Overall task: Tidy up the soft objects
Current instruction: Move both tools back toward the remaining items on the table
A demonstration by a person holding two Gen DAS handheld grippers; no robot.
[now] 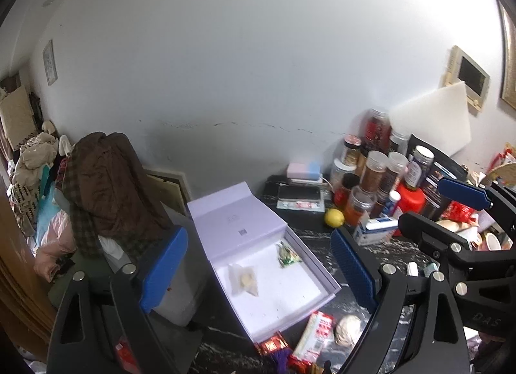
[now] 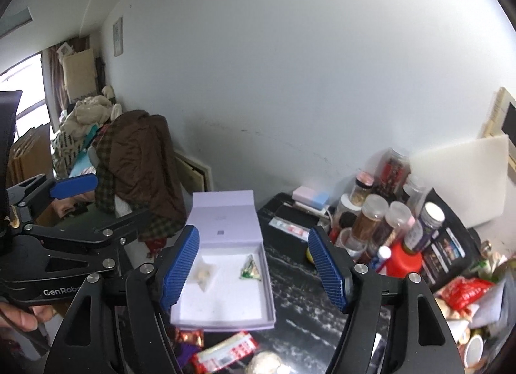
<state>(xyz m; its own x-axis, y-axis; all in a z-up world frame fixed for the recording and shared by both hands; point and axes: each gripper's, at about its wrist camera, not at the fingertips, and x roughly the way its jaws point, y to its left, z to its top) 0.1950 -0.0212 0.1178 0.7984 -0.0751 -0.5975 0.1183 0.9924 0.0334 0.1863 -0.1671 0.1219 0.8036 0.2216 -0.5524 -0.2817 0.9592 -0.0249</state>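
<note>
Left gripper (image 1: 258, 264) & right gripper (image 2: 254, 272) both wide open, empty, hovering side-by-side above white box (image 2: 225, 312).

Both views are moderately lit by soft, cool indoor light. The pale plaster wall (image 1: 258, 67) glows brightest toward its upper right, nearly washed out, and dims to a grey shadow low behind the open lilac cardboard box (image 1: 258, 264). In the right wrist view, daylight burns white through a window (image 2: 19, 96) at far left. Fisheye bending curves straight edges, and black vignetting fills the corners. Detail is soft and slightly smeared throughout; the glossy black marbled surface (image 2: 303, 303) shows faint pale reflections.
</note>
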